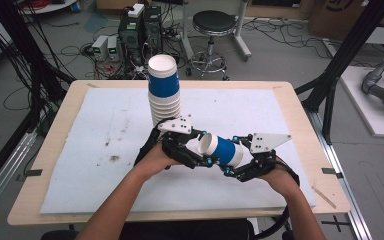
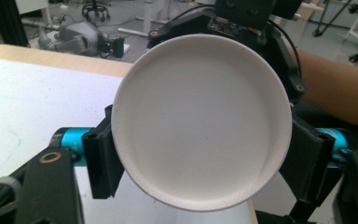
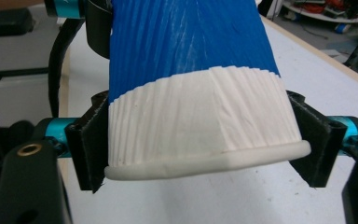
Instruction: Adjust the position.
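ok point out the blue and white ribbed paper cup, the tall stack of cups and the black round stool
blue and white ribbed paper cup [image 1: 223, 149]: high view, blue side wall
tall stack of cups [image 1: 163, 80]: high view, top cup's blue band
black round stool [image 1: 214, 21]: high view, seat

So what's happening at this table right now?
A person holds a blue-and-white paper cup on its side above the white mat, between two handheld grippers. The right gripper clamps the cup near its rim, squashing it slightly. The left gripper sits at the cup's base, jaws on either side. A tall cup stack stands behind.
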